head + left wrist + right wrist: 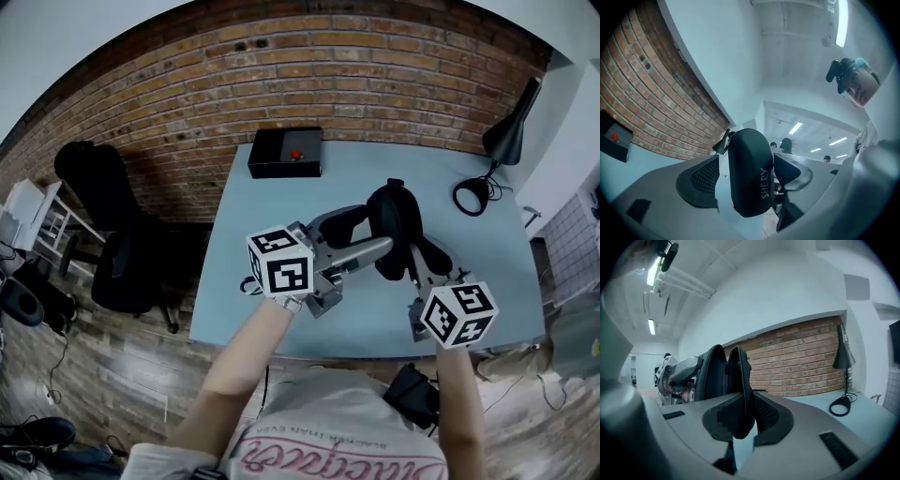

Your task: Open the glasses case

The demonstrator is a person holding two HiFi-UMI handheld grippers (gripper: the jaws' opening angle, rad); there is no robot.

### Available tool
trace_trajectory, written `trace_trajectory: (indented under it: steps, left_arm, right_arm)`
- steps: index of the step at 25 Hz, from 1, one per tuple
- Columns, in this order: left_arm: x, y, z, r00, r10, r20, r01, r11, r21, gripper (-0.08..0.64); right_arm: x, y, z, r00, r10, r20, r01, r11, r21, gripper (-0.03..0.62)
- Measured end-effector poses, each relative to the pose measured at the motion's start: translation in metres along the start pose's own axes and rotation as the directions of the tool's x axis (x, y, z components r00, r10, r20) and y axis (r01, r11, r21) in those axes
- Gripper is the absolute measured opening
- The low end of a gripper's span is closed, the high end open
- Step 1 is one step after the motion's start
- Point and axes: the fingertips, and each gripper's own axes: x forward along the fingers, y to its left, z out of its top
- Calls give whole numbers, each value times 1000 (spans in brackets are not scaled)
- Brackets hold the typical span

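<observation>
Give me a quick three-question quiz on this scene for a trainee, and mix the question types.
1. True or false: the glasses case lies untouched on the table.
2. What stands at the table's far right corner in the head view? A) desk lamp B) kettle C) monitor
3. Fill in: the left tool grips the case half printed ____.
Key: 1 false, the left tool and right tool both grip it. 2 A. 3 SHERY.

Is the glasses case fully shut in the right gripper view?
No, the glasses case shows two halves parted by a gap, one half between the fingers of the right gripper.
</observation>
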Motion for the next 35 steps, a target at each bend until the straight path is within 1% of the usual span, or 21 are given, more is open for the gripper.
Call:
trace_trajectory:
  steps: [3, 5, 8, 10, 13, 16, 17, 19, 21, 22, 25, 28, 30, 32, 33, 35]
  left_arm:
    - [-2, 9, -2, 995, 99, -4, -99, 995, -26, 357]
    - [-2, 11, -5, 987, 163, -16, -163, 987, -7, 357]
    - [4, 4, -10, 968, 248, -42, -244, 966, 81, 357]
    - [9, 0, -11, 949, 311, -45, -301, 942, 146, 357]
    - [17, -1, -11, 919, 392, -36, -377, 903, 203, 357]
    - [19, 8, -18, 881, 469, -52, -447, 864, 231, 357]
    - [17, 12, -20, 872, 486, -54, -462, 855, 236, 356]
    - [10, 18, -21, 864, 501, -44, -479, 847, 229, 356]
    - [2, 24, -18, 859, 511, -21, -495, 841, 220, 356]
    - [-3, 27, -16, 855, 518, -6, -504, 834, 223, 353]
    - [-16, 39, -11, 835, 550, 30, -538, 804, 252, 353]
    - [-28, 50, -6, 804, 591, 57, -581, 762, 286, 351]
    - [-36, 55, -4, 783, 617, 80, -609, 732, 306, 312]
    - [-40, 56, -4, 776, 623, 99, -617, 717, 326, 236]
    - [-40, 55, -6, 776, 622, 105, -616, 712, 335, 188]
    - [-40, 54, -9, 769, 628, 119, -624, 697, 352, 60]
  right_arm:
    - [-2, -16, 1, 992, -125, 11, 125, 992, -13, 52]
    - [-2, -25, 1, 982, -188, 6, 188, 982, -20, 52]
    - [-2, -34, -1, 969, -246, -6, 246, 969, -28, 52]
    - [-1, -34, -1, 964, -267, -8, 266, 962, -59, 52]
    - [2, -27, -2, 965, -264, -4, 263, 960, -95, 52]
    - [3, -24, -2, 968, -250, 5, 249, 965, -81, 52]
    - [3, -24, -1, 969, -245, 9, 245, 967, -73, 52]
    - [0, -25, 2, 970, -244, 18, 244, 968, -64, 52]
    - [-3, -30, 6, 969, -244, 28, 245, 968, -50, 52]
    - [-5, -32, 7, 970, -242, 34, 243, 969, -37, 52]
    - [-8, -33, 11, 972, -227, 55, 228, 974, -12, 52]
    - [-10, -27, 13, 981, -174, 86, 174, 985, 14, 52]
    - [-11, -20, 13, 987, -121, 107, 118, 992, 41, 52]
    - [-11, -14, 11, 989, -92, 114, 87, 995, 45, 52]
    - [-10, -11, 11, 990, -86, 116, 82, 996, 38, 52]
    - [-9, -7, 9, 990, -86, 115, 84, 996, 26, 52]
